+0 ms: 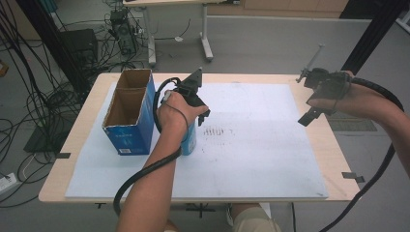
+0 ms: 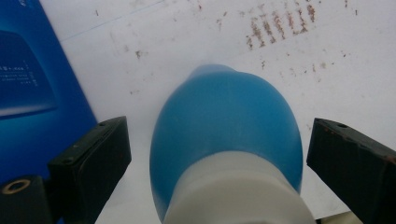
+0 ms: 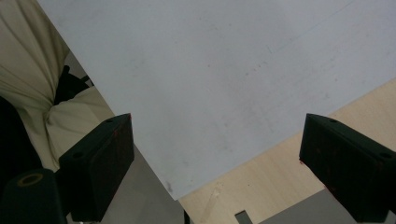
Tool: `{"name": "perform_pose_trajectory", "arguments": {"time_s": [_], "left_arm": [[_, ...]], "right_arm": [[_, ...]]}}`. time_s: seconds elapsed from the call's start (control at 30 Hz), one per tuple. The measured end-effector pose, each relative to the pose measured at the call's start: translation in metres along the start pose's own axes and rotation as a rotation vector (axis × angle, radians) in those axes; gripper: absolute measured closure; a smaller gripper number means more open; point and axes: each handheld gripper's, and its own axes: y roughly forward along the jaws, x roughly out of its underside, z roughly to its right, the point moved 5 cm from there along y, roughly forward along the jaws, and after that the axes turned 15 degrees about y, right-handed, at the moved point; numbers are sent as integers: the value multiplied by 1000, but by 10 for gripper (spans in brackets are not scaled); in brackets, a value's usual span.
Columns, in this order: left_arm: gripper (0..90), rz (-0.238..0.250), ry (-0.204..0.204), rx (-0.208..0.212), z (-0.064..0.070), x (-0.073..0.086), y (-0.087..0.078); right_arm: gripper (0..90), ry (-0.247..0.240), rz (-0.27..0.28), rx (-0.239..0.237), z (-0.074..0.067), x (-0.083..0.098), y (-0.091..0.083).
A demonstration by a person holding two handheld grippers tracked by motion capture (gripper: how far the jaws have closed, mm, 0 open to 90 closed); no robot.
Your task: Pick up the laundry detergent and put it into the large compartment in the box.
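Soft, even light falls from overhead, leaving only faint shadows on the matte white sheet covering the worktop [image 1: 251, 159]. The high view is slightly grainy. In the left gripper view the rounded blue plastic bottle [image 2: 226, 126] is blurred by closeness.

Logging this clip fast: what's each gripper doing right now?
Left gripper: open, jaws either side of the blue bottle, not touching it.
Right gripper: open, holding nothing.
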Motion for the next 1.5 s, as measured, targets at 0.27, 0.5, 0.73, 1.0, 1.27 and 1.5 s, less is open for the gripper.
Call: {"name": "perform_pose_trajectory", "arguments": {"time_s": [0.27, 0.5, 0.73, 1.0, 1.27, 1.5], "left_arm": [[68, 5, 4, -4, 1, 0, -2], [68, 4, 3, -8, 1, 1, -2], [68, 4, 3, -7, 1, 0, -2], [68, 3, 0, -7, 1, 1, -1], [68, 2, 5, -9, 1, 0, -2], [68, 8, 3, -11, 2, 0, -3]], "right_arm": [[101, 2, 0, -2, 0, 0, 1], [101, -1, -1, -1, 0, -1, 1], [101, -2, 1, -2, 0, -1, 1], [101, 0, -1, 0, 0, -1, 0], [101, 0, 1, 0, 0, -1, 1], [101, -1, 1, 0, 0, 0, 1]]}}
